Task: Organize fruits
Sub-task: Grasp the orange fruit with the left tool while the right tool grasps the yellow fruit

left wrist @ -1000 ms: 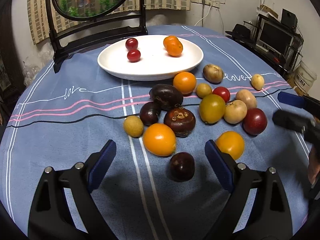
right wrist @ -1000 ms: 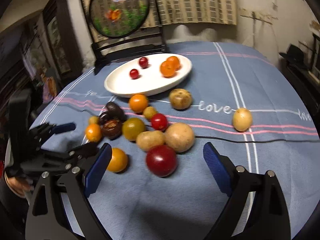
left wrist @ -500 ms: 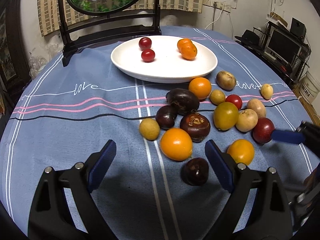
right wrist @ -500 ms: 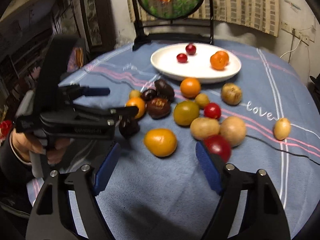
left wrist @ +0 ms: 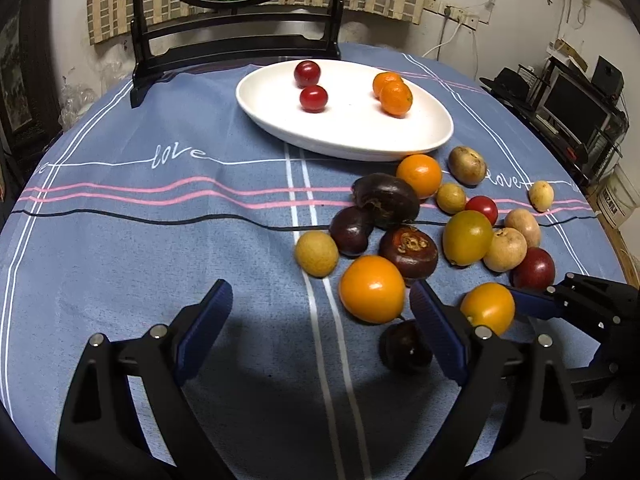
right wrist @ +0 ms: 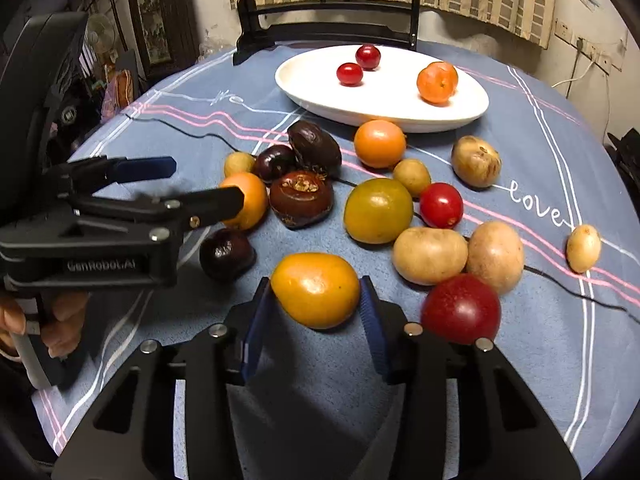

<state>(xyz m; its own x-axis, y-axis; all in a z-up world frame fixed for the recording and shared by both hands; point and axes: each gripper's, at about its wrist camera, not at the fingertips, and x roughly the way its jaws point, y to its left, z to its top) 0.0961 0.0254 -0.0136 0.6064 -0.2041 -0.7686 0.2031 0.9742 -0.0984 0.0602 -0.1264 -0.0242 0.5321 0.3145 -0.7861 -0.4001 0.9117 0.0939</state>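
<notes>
My right gripper (right wrist: 316,312) has just been closing; its blue pads now touch the smooth yellow-orange oval fruit (right wrist: 316,289) on the near blue tablecloth (right wrist: 540,380). My left gripper (left wrist: 320,320) gapes wide over bare cloth, holding nothing. The white oval plate (left wrist: 360,140) sits at the far side.

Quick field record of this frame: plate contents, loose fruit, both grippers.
plate: white oval plate holding two red cherry tomatoes and two small oranges
loose fruit: mixed pile on the blue striped tablecloth, near side of plate
right gripper: jaws just closing, blue pads against the yellow-orange oval fruit
left gripper: open, empty
</notes>
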